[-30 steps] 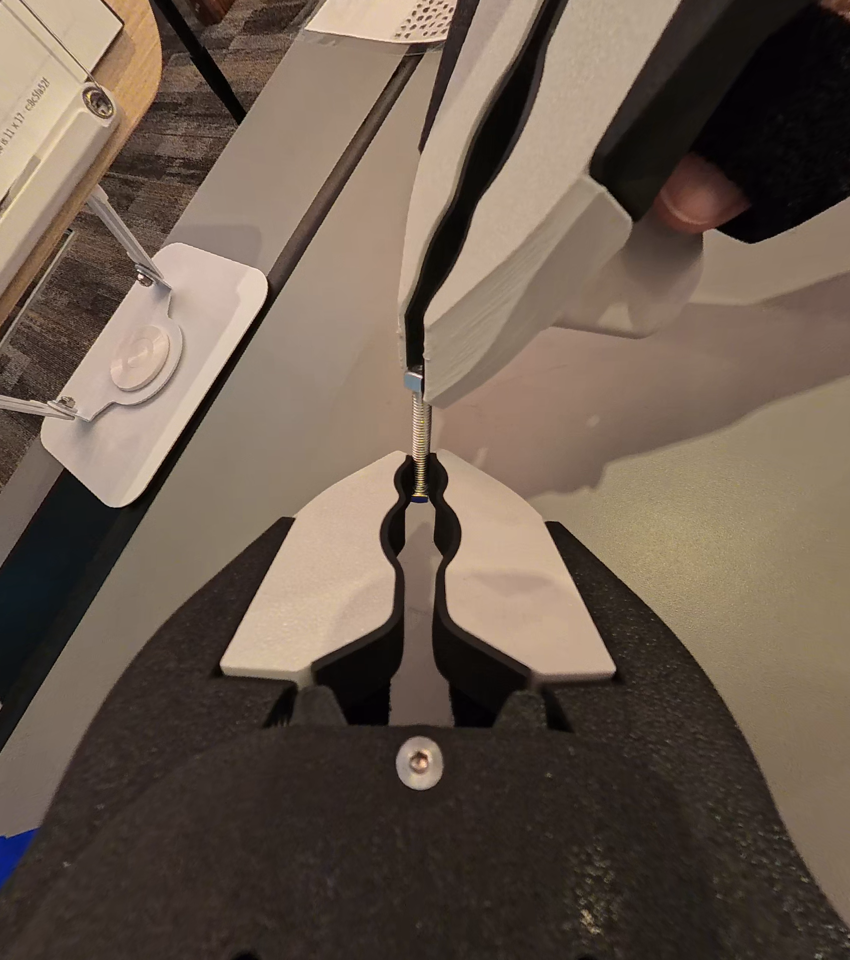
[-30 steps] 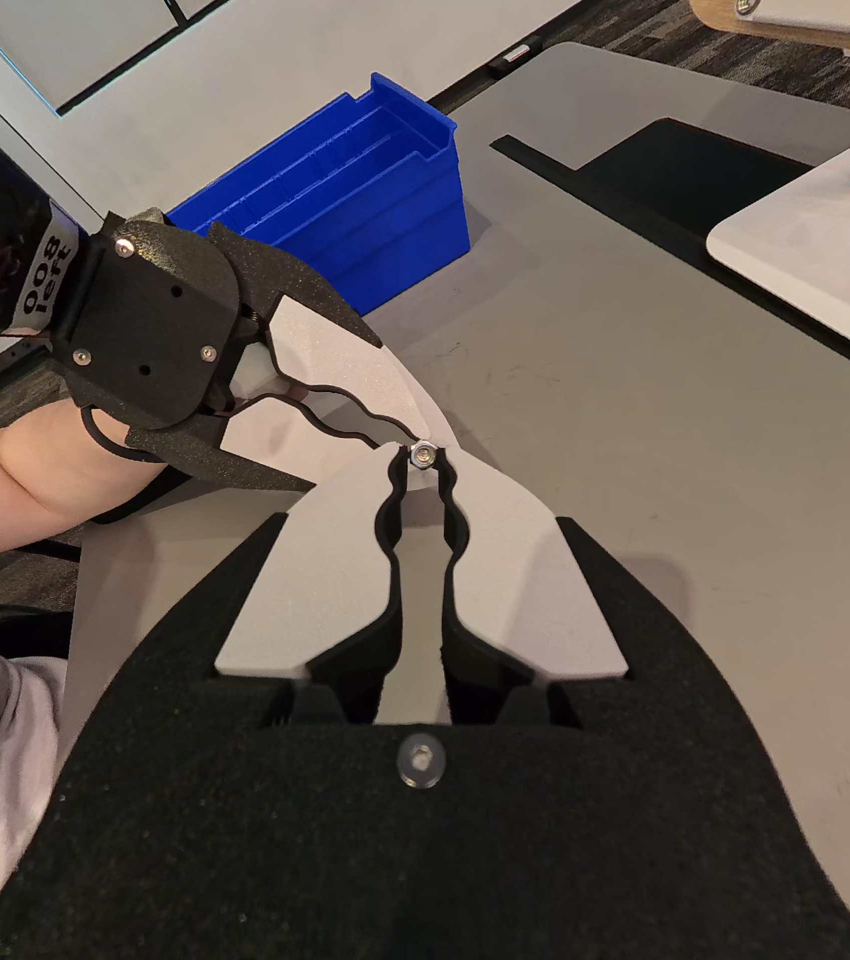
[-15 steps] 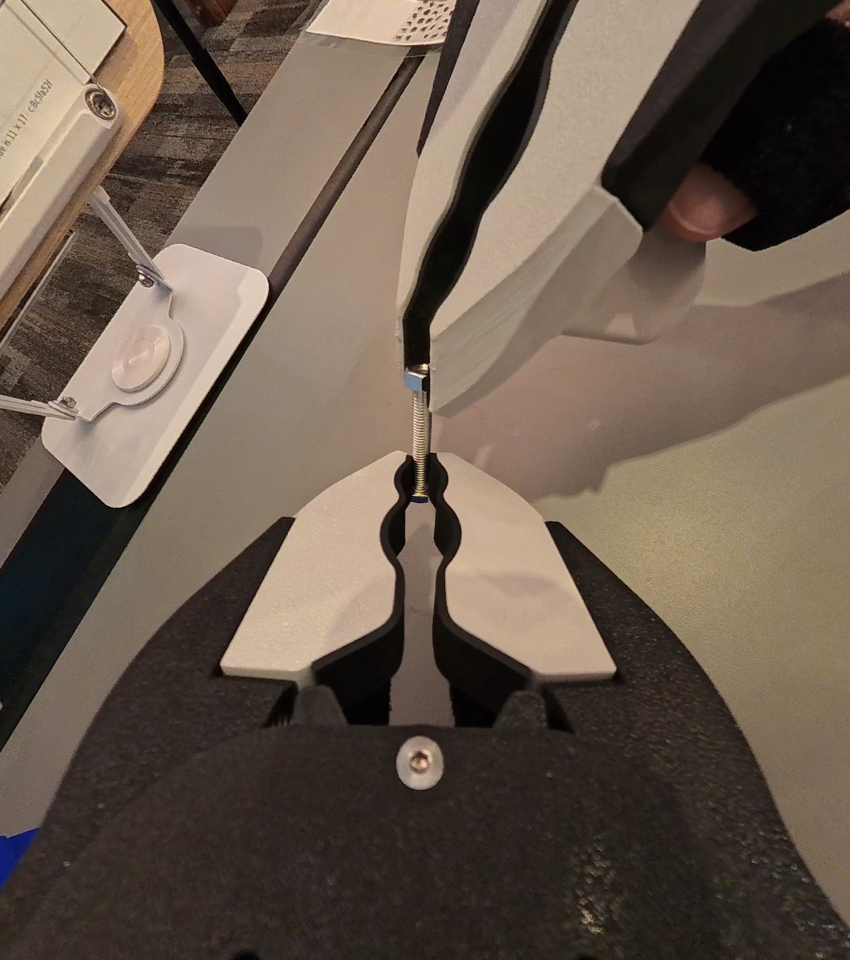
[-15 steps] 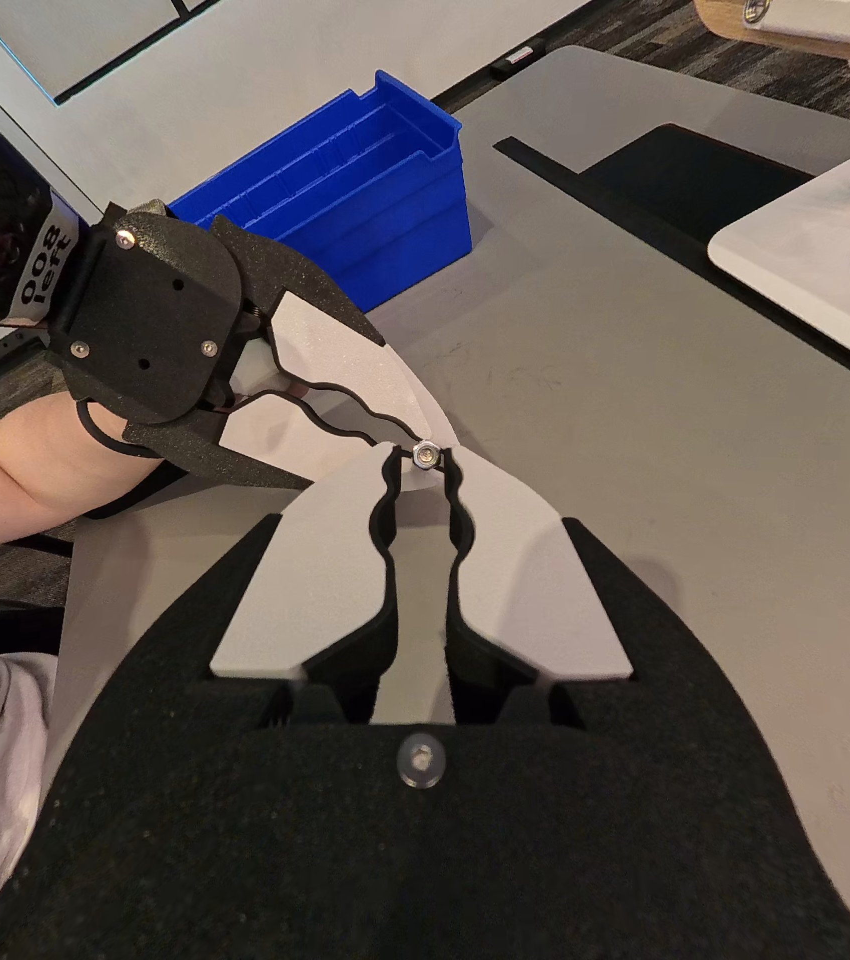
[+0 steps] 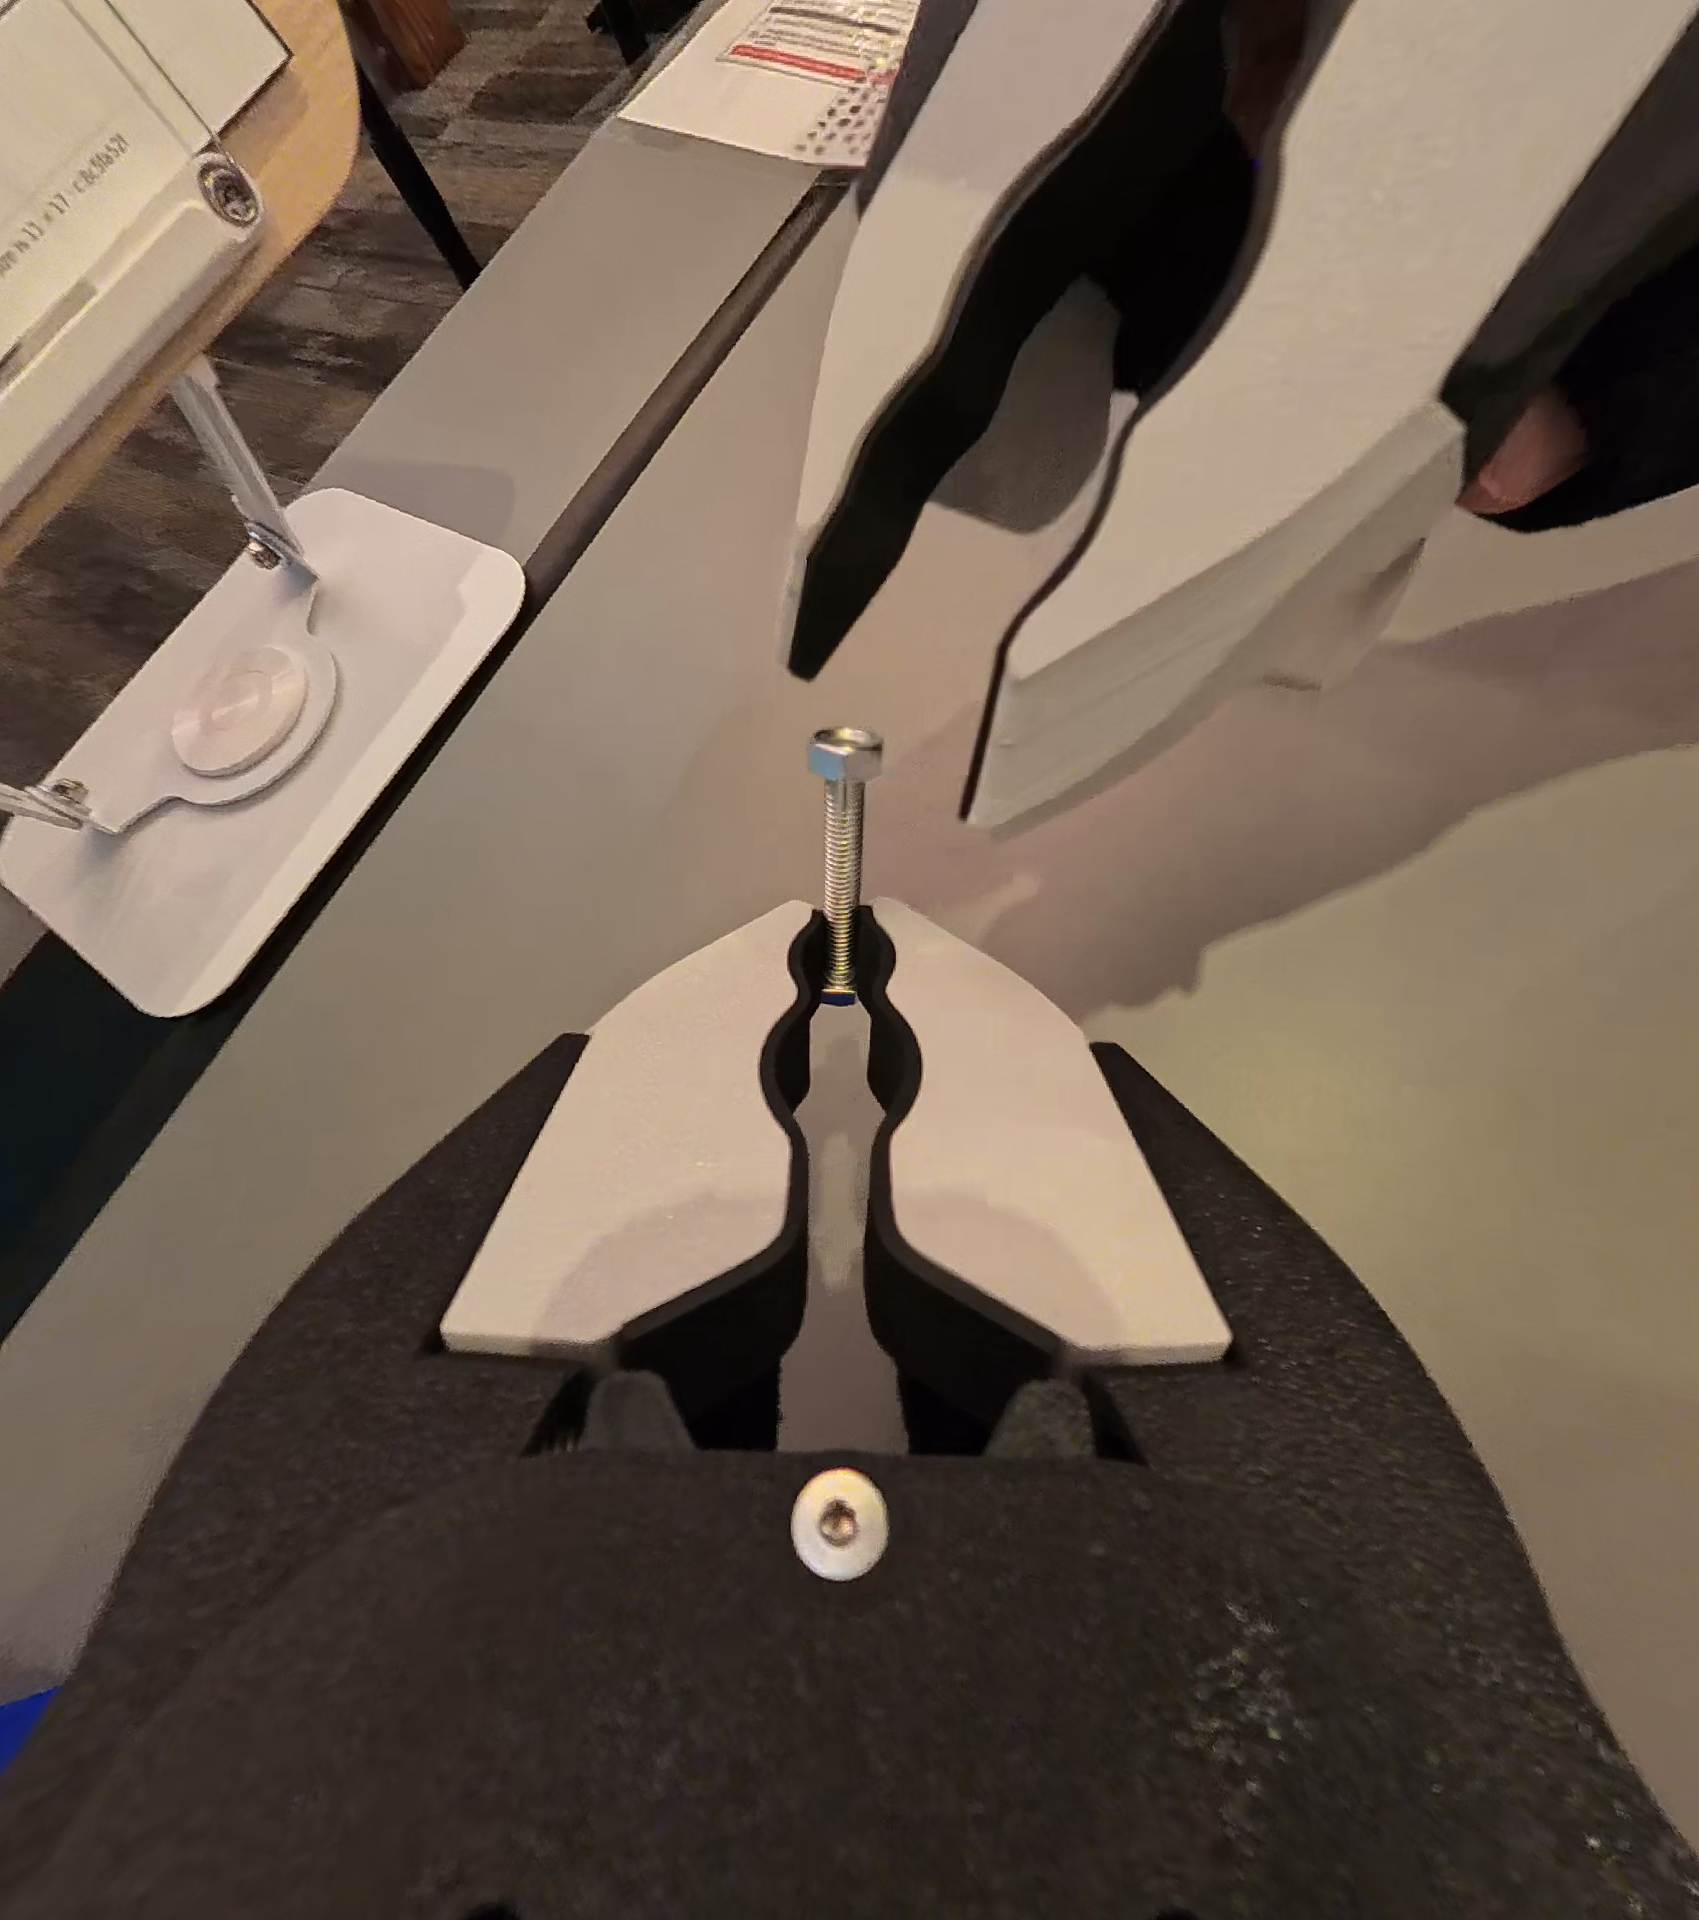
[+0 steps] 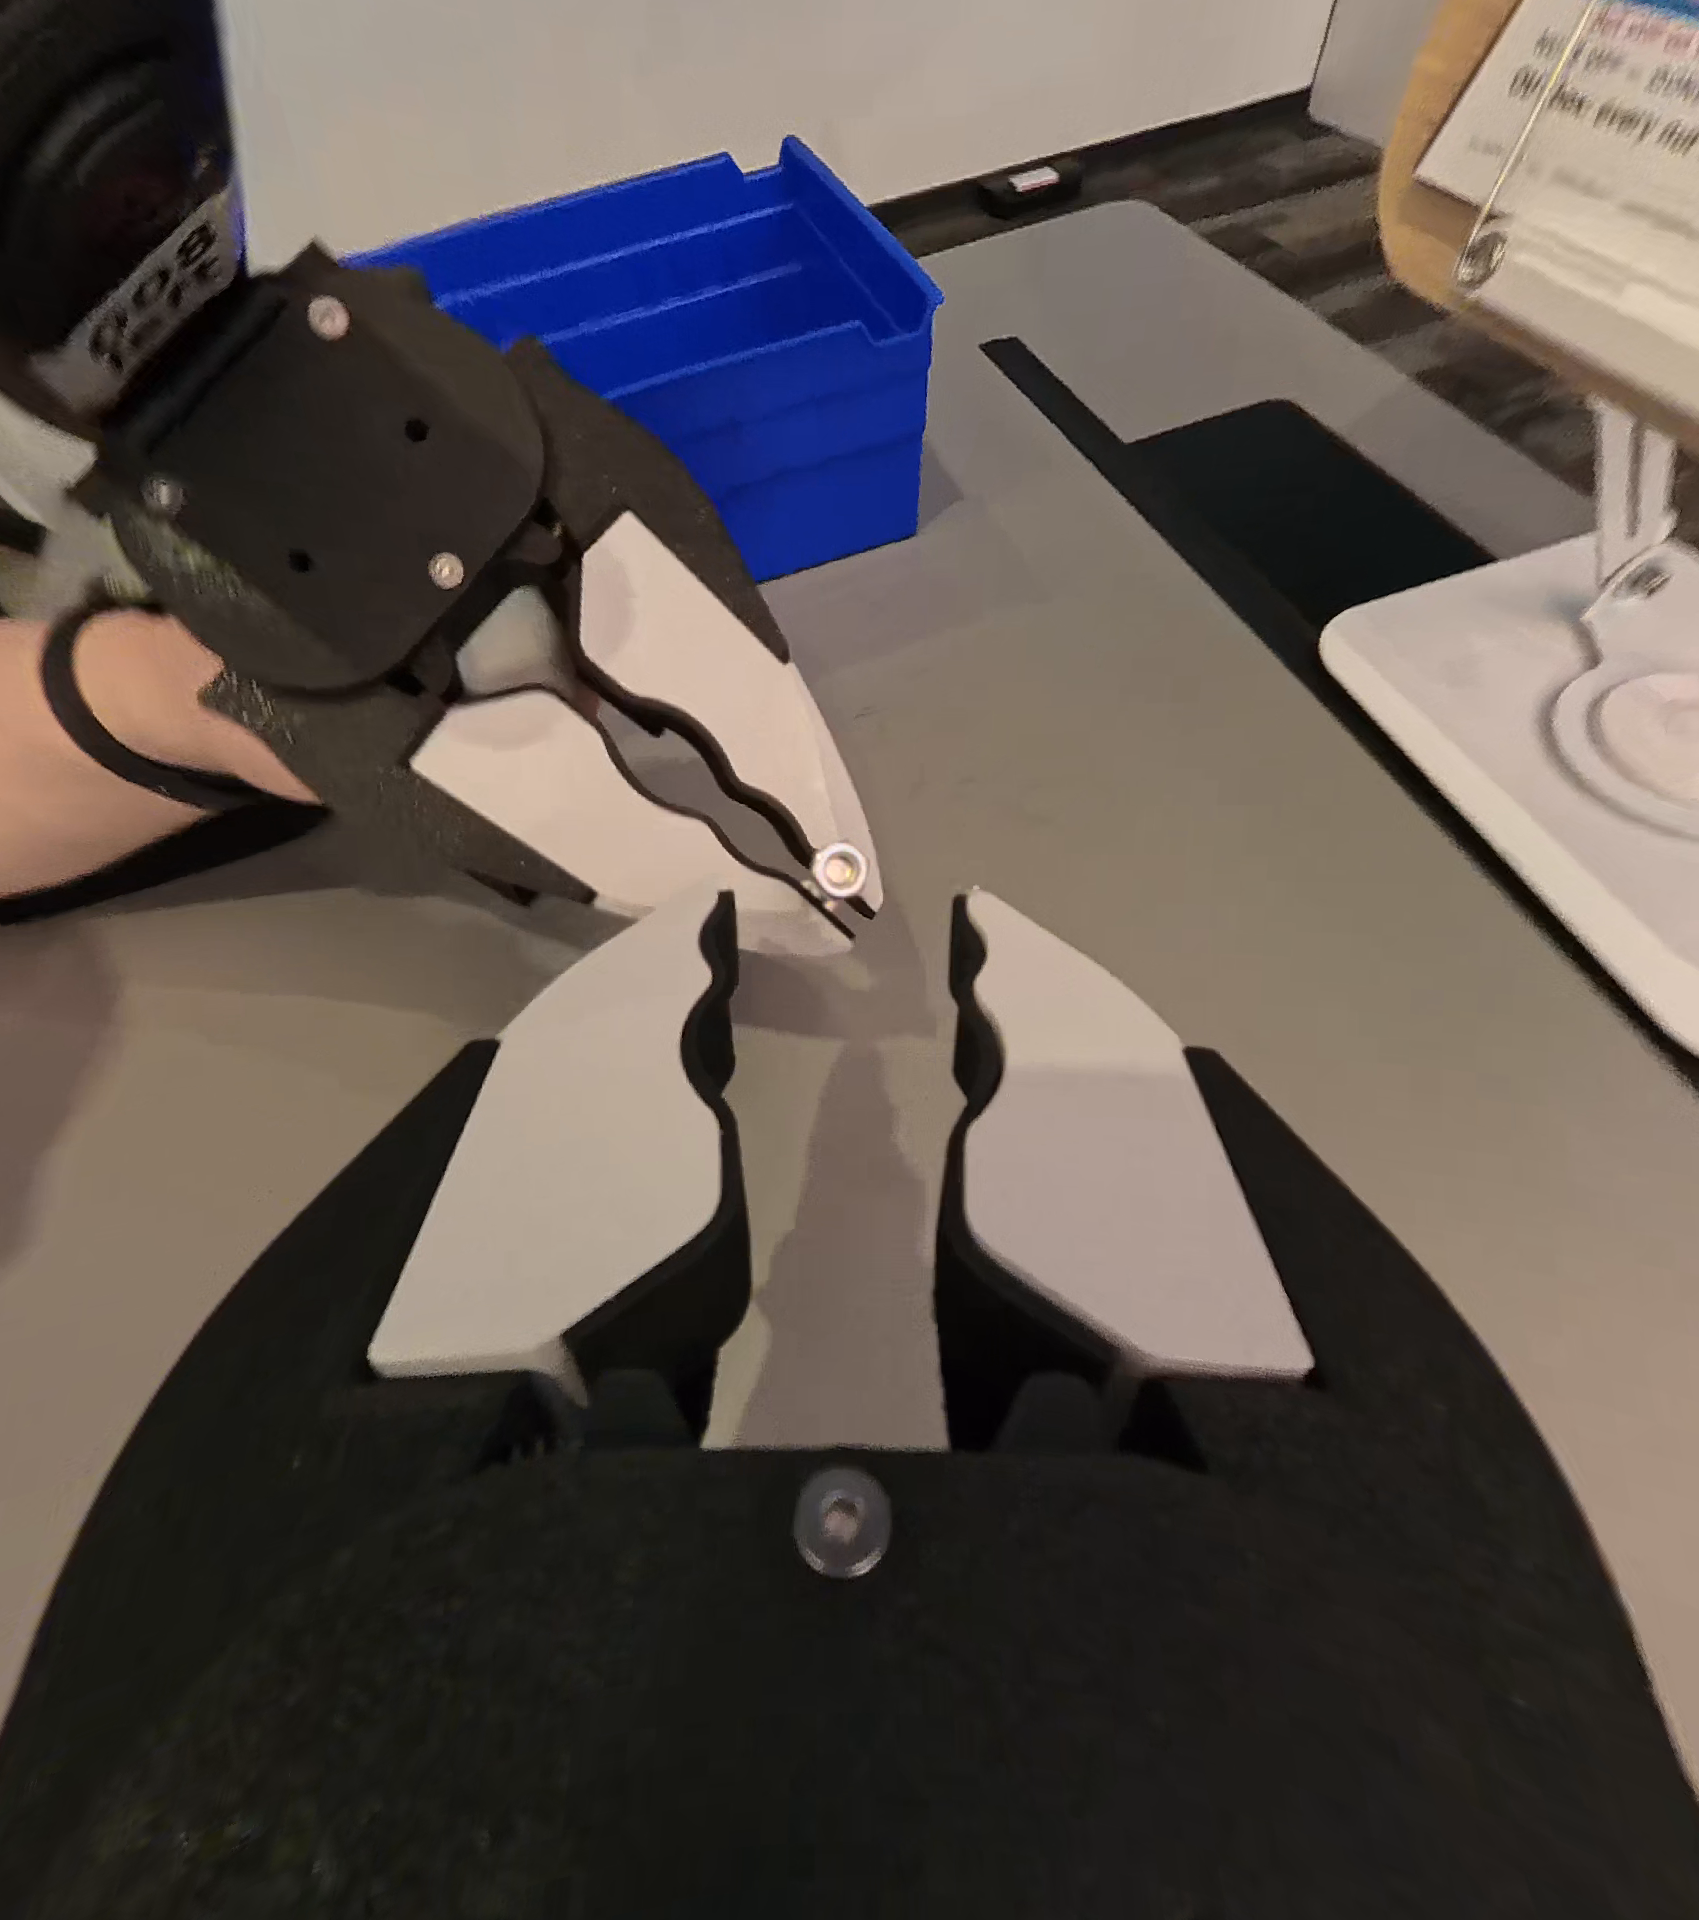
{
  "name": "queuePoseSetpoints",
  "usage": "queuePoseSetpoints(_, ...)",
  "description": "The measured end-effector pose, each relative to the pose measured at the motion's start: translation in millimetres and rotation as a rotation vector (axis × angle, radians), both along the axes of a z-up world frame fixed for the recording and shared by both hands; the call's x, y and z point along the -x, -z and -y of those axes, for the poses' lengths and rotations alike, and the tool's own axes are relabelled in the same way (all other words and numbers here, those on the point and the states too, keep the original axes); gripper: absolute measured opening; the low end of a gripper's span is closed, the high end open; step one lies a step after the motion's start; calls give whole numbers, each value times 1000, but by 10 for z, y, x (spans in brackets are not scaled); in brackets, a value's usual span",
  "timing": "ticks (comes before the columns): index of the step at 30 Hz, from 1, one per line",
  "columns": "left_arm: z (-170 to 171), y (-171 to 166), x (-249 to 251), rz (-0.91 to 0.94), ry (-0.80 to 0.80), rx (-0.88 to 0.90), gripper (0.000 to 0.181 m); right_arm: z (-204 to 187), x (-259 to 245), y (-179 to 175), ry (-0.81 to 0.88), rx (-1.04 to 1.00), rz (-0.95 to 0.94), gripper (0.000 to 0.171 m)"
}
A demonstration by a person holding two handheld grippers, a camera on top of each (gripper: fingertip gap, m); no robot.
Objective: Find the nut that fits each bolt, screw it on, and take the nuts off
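Note:
A long silver bolt points straight away from me in the left wrist view, with a hex nut on its far end. My left gripper is shut on the bolt's near end. My right gripper is open; its fingers hang just beyond the nut, apart from it. In the right wrist view the nut shows end-on at the tips of the left gripper. The right gripper is open and empty just in front of it, above the grey table.
A blue bin stands behind the left gripper. A white stand base carrying a sign board sits at the right table edge; it also shows in the left wrist view. A dark patch lies beside it. My hands' fingertips stand some 4 cm from each other.
My right gripper was shut on the nut; it has opened, let the nut go and drawn back from the bolt. The left gripper still holds the bolt.

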State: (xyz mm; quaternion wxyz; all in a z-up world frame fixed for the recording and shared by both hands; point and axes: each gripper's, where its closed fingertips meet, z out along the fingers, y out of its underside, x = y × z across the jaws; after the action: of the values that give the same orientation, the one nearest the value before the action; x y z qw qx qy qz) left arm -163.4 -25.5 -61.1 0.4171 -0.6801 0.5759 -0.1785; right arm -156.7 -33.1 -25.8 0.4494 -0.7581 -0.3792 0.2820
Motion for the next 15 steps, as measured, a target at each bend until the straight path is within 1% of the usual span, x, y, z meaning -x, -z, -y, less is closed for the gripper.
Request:
queuePoseSetpoints(4, 97, -52, -46, 84, 97, 78, 5, 95, -80, -131, -117, -179, 103, 37)
queuePoseSetpoints(8, 404, -132, -128, 168, 317, 145, 5, 387, -109, -214, -320, -300, 149, 30)
queuePoseSetpoints(9, 468, -138, -135, 171, 358, 148, 5, 448, -118, -216, -357, -325, 167, 28)
queuePoseSetpoints(12, 564, -95, -135, 135, 413, 145, 5, 524, -163, -227, -398, -402, 236, 26)
queuePoseSetpoints(15, 679, -53, -137, 110, 477, 150, 5, 638, -131, -266, -454, -409, 212, 24)
